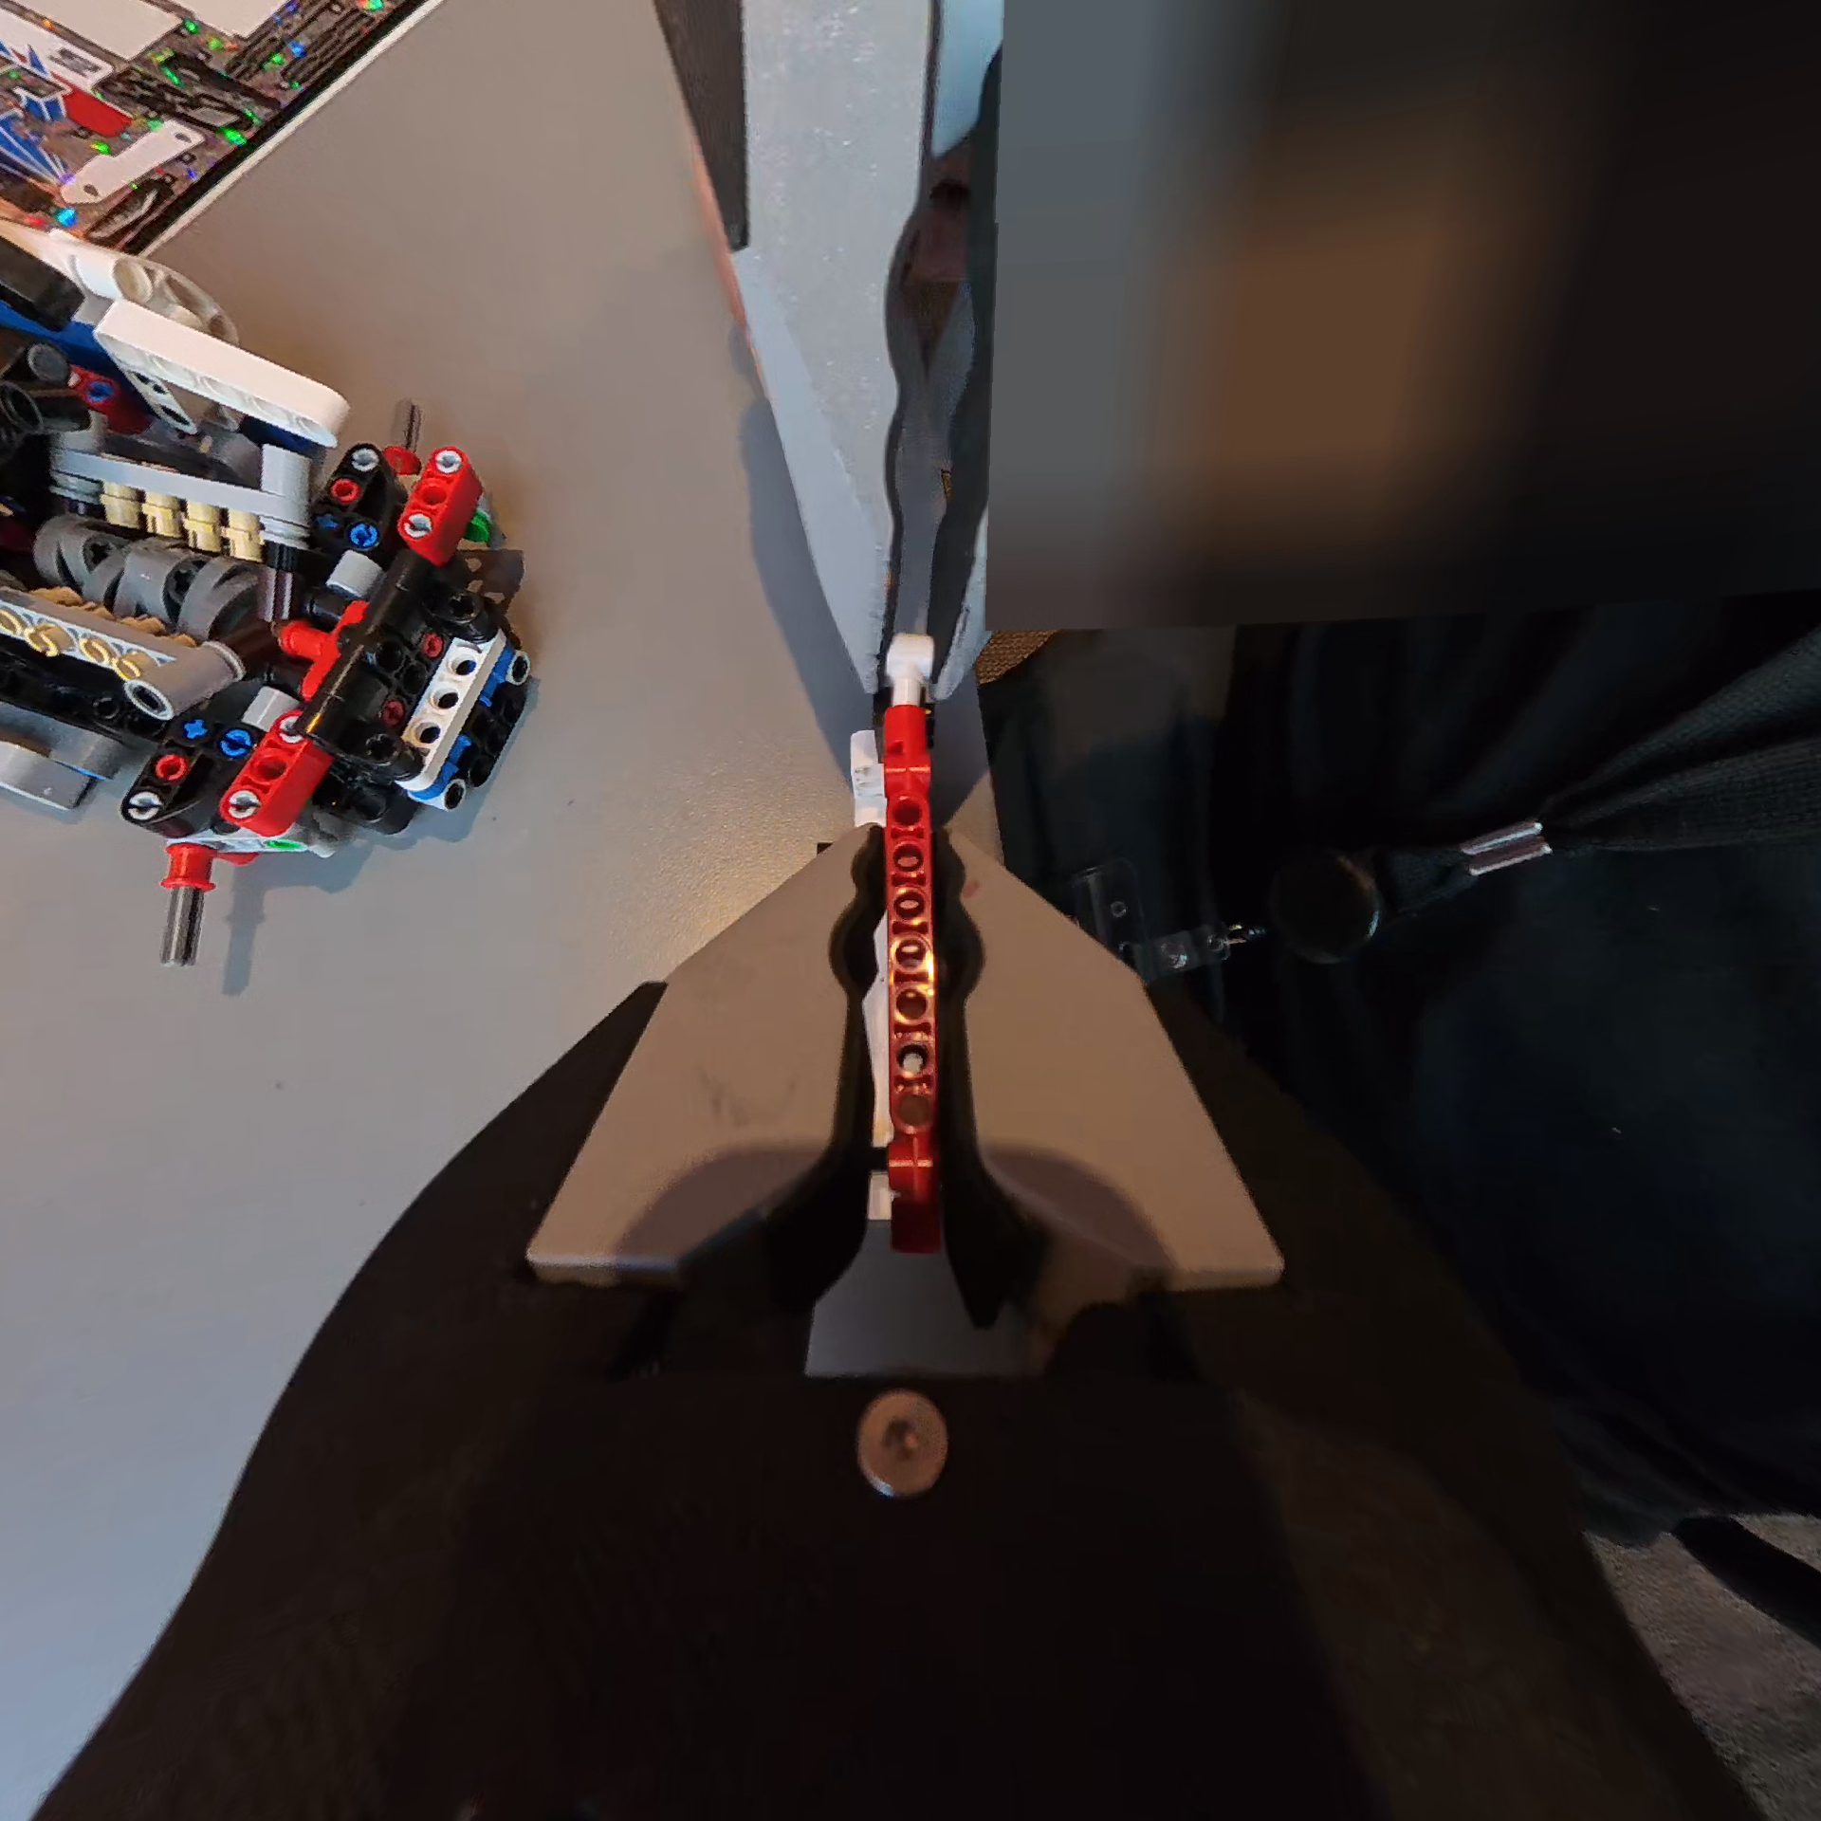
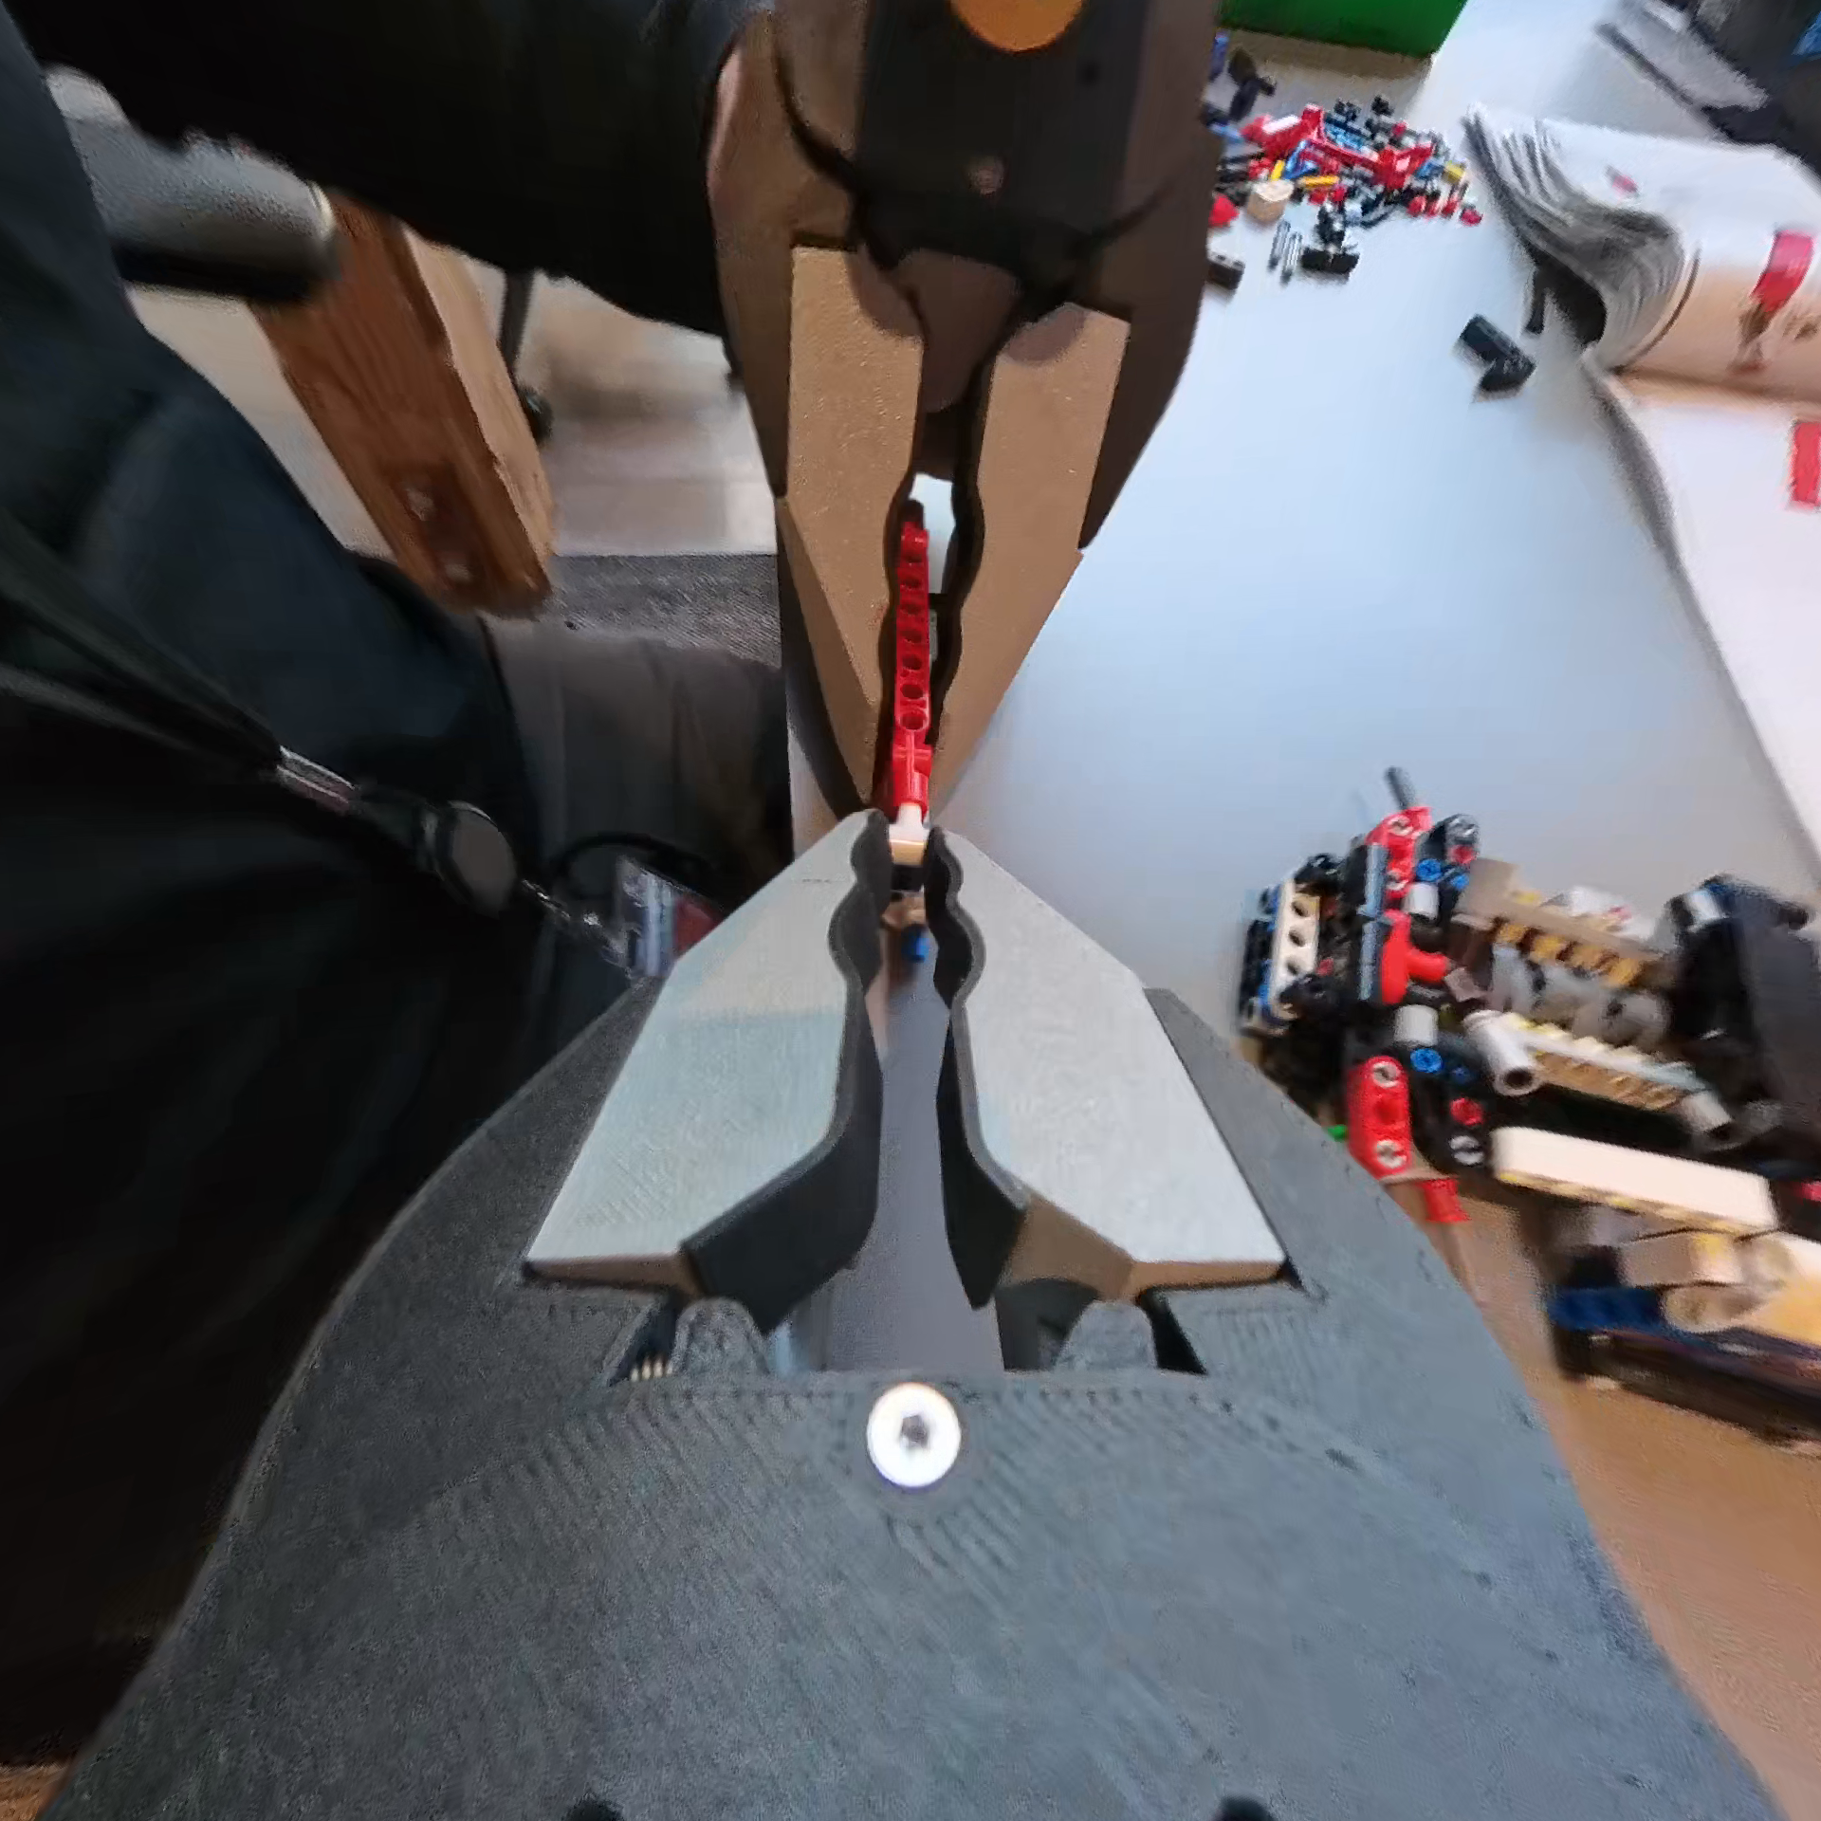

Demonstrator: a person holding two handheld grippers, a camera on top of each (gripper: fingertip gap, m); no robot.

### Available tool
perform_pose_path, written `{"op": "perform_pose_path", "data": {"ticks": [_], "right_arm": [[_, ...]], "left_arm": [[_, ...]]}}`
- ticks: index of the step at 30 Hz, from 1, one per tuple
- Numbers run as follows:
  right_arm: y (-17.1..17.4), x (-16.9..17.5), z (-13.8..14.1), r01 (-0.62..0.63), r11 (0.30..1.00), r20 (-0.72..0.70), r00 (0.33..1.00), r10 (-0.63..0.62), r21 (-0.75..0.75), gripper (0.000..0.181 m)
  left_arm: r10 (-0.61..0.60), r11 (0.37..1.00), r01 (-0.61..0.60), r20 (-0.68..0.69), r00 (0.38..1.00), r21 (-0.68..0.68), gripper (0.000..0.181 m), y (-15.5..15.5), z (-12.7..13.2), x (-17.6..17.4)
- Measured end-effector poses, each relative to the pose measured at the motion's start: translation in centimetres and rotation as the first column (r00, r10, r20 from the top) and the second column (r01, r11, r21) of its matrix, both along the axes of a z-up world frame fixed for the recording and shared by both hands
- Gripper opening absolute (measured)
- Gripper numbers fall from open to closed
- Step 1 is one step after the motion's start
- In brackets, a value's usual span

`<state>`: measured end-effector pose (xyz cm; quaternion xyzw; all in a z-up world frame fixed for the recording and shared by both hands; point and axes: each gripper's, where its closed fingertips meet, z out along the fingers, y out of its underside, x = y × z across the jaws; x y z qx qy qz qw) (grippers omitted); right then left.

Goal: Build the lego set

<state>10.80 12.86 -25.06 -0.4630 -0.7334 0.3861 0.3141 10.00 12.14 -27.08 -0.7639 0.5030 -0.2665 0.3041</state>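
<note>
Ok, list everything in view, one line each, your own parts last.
Red beam: one, red with holes, held in the left gripper's jaws.
White connector: one, white, at the red beam's far end, pinched by the right gripper.
Partly built model: one, black, red, white and blue, on the table.
Loose parts pile: many, mixed colours, far end of the table.
Instruction booklet: one, open, beside the pile.
Table: one, light grey.
Left gripper: one, grey, shut.
Right gripper: one, grey, shut.

Beam (image 1: 909, 985) between facing tools' tips, model (image 1: 246, 601) on table (image 1: 591, 394) left of it.
</note>
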Motion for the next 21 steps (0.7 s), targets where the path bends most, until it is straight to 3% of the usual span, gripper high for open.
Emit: {"op": "perform_pose_path", "data": {"ticks": [6,9,11,13,15,19,21], "right_arm": [[-0.13,-0.09,0.20,0.047,0.974,0.018,0.999,-0.044,-0.220,0.004],[0.12,-0.17,0.03,0.048,0.998,-0.028,0.998,-0.049,-0.028,0.004],[0.52,-0.22,-0.17,0.058,0.985,-0.058,0.997,-0.049,0.164,0.005],[0.53,-0.32,-0.20,0.058,0.965,-0.092,0.995,-0.035,0.256,0.004],[0.42,-0.38,-0.20,0.042,0.963,-0.097,0.995,-0.017,0.266,0.004],[0.13,-0.35,-0.23,-0.060,0.994,-0.073,0.995,0.067,0.094,0.004],[0.02,-0.26,-0.25,-0.133,0.988,-0.051,0.989,0.137,0.079,0.004]], "left_arm": [[0.013,1.000,-0.013,-0.038,0.999,0.020,0.005,-0.04,-0.05,-0.02],[0.024,0.999,-0.023,-0.040,0.999,0.026,0.005,0.09,-0.05,-0.14],[0.036,0.999,-0.036,0.008,0.999,0.000,0.005,0.21,0.06,-0.17],[0.028,1.000,-0.028,0.033,0.999,0.010,0.005,0.22,0.09,-0.26],[0.021,0.999,-0.021,0.016,1.000,0.025,0.005,0.14,0.05,-0.31],[-0.012,1.000,0.012,-0.006,1.000,0.026,0.005,0.01,0.02,-0.34],[-0.030,0.999,0.031,-0.012,0.999,0.031,0.005,-0.04,0.01,-0.28]]}}
